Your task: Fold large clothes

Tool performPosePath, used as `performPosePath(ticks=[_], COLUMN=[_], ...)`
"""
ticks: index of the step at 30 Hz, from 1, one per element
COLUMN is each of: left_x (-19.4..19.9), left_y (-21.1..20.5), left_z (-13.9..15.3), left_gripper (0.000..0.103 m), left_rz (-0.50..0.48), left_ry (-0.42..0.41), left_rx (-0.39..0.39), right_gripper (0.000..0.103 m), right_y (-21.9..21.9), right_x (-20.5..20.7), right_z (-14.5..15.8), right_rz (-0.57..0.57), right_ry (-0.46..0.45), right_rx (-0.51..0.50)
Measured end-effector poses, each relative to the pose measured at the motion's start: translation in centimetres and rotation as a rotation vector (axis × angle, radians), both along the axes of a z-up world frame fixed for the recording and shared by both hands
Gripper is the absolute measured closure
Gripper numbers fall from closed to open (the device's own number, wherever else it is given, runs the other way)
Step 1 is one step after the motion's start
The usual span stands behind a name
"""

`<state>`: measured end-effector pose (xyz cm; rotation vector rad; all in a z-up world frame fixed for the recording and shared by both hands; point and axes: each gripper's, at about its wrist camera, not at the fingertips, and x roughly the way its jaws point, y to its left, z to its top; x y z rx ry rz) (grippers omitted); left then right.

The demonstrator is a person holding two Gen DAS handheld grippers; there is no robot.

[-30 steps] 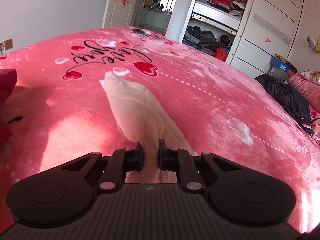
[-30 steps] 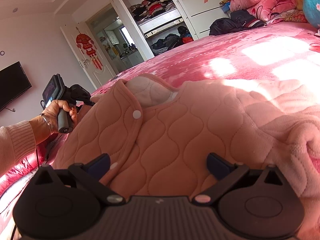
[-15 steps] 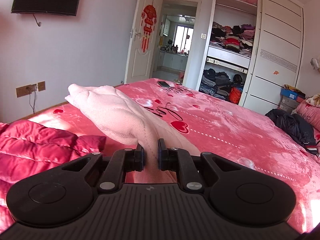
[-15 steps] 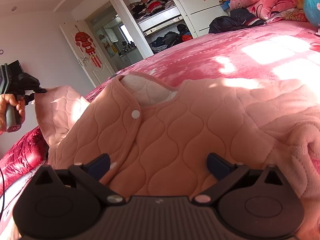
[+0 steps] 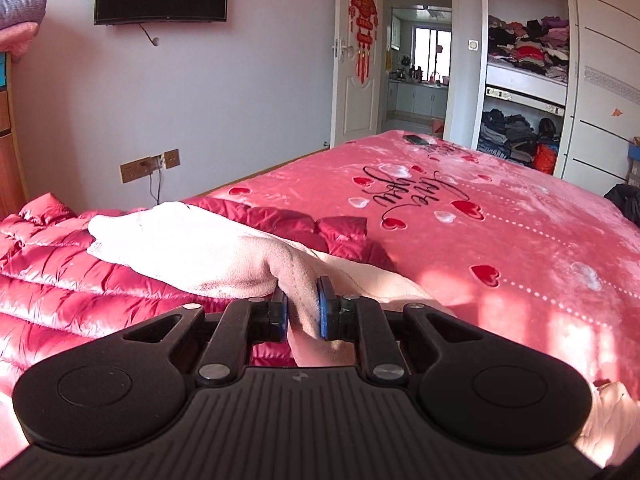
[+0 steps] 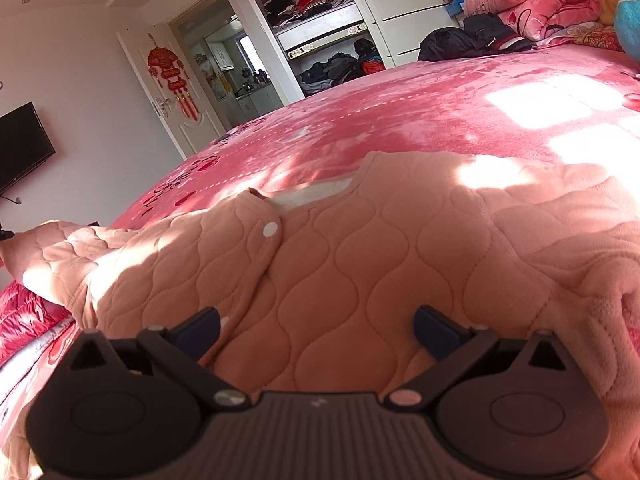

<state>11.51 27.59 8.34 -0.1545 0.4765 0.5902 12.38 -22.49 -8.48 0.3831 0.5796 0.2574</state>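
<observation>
Fig.: L claw (image 5: 303, 309) pinches sleeve (image 5: 192, 252), jaws just easing apart, cloth between — sleeve runs left of jacket (image 6: 360, 272), over red quilt (image 5: 60, 288). R claw (image 6: 316, 328) spread, above jacket's front, nearer its body.

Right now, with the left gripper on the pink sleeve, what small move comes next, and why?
Probably let go: the sleeve already lies stretched out across the red quilt, the left gripper has just been opening around it, and the right gripper waits open.

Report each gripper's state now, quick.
Left gripper: closed on the pink sleeve, jaws just easing open slightly.
Right gripper: open, resting over the quilted pink jacket.
</observation>
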Motion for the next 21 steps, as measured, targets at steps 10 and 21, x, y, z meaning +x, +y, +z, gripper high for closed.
performPosePath(ticks=[10,21], left_x=[-4.3,-13.1], left_y=[0.4,-3.9], left_z=[0.0,0.2], left_gripper=[0.071,0.060], left_rz=[-0.058,-0.266], left_ry=[0.024,0.075], left_rx=[-0.044,-0.023], right_gripper=[0.000,0.000], right_y=[-0.4,-1.9], right_x=[0.1,-1.7], right_z=[0.1,1.2], right_rz=[0.006,0.070], right_ry=[0.006,0.010], right_rx=[0.024,0.128])
